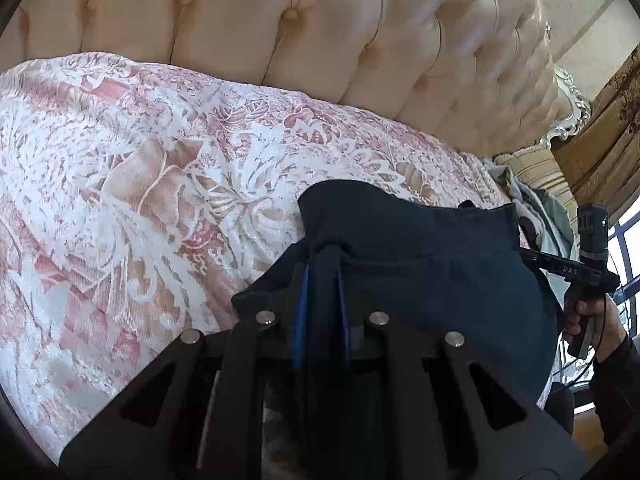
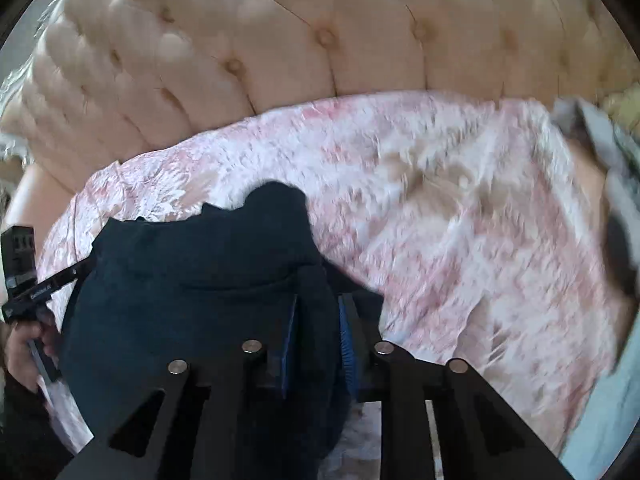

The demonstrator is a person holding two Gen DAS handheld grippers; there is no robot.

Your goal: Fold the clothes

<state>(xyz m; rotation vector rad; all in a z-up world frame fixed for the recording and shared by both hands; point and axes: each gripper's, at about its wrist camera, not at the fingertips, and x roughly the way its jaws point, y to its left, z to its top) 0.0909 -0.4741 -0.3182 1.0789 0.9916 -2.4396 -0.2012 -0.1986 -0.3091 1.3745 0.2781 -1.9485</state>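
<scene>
Both grippers are up off the bed with a dark navy garment (image 1: 420, 280) strung between them. The left gripper (image 1: 322, 276) has its blue-padded jaws pressed together on a bunched fold of the cloth near one top corner, and the fabric spills out above the fingers in a ribbed-looking hem. The right gripper (image 2: 318, 320) is doing the same at the other corner, jaws pinching a thick wad of the navy cloth, a lump of it poking up past the tips. The garment hangs in a broad sag from one grip to the other, above the pink and white floral bedspread (image 1: 140, 184). From the left side you can see the person's right hand (image 1: 592, 320) wrapped round the handle of the far tool. Behind everything, the cream tufted headboard (image 1: 280, 28) runs the width of the bed. Over at the bed's far edge, a heap of pale grey-blue clothing (image 1: 548, 212) lies beside a striped cushion (image 1: 536, 168). The right view is smeared with blur.
</scene>
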